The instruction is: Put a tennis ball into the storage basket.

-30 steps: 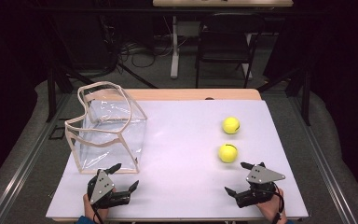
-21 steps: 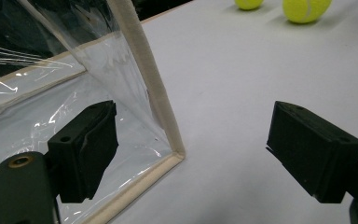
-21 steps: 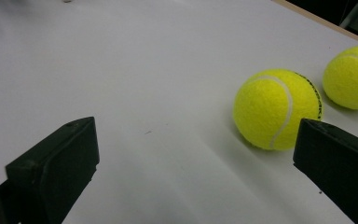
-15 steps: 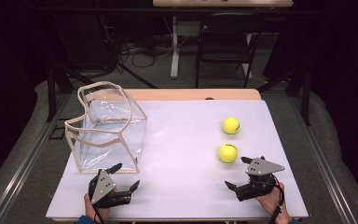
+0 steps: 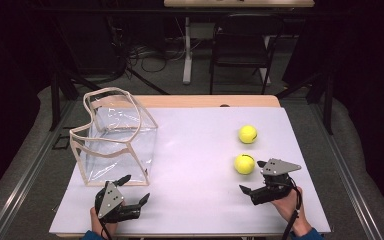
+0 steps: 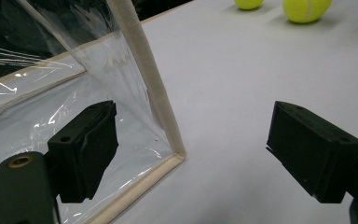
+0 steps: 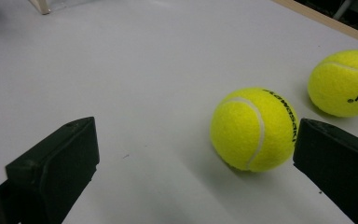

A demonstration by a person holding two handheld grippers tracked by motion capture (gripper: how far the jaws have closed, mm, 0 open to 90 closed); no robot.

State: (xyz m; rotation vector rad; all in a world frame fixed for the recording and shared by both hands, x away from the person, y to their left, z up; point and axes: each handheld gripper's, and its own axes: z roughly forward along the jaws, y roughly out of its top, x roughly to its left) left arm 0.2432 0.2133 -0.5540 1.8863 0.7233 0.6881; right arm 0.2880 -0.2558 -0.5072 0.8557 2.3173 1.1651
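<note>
Yellow felt tennis balls sit on the right half of the white table top (image 5: 195,150): the nearer ball (image 5: 244,163) lies just ahead of the right gripper (image 5: 254,176), and the farther ball (image 5: 248,134) rests behind it, apart from it and well in from the table's right edge. In the right gripper view the nearer ball (image 7: 254,129) lies close against the inside of the right-hand jaw, with bare table across to the other jaw; the jaws are spread wide and hold nothing. The farther ball (image 7: 345,83) shows beyond, to the right.

On the left side stands a clear plastic bag with beige fabric trim (image 5: 115,137), upright with its mouth open, near the table's left edge. The left gripper (image 5: 134,189) rests at the front edge, jaws released and empty, just before the bag's front corner. In the left gripper view the trimmed corner seam (image 6: 154,93) rises between the two jaws. A wide bare stretch of table lies between bag and balls.

Against a second ago, the right gripper has moved forward and nearer to the ball; the left gripper, bag and both balls have stayed put.
</note>
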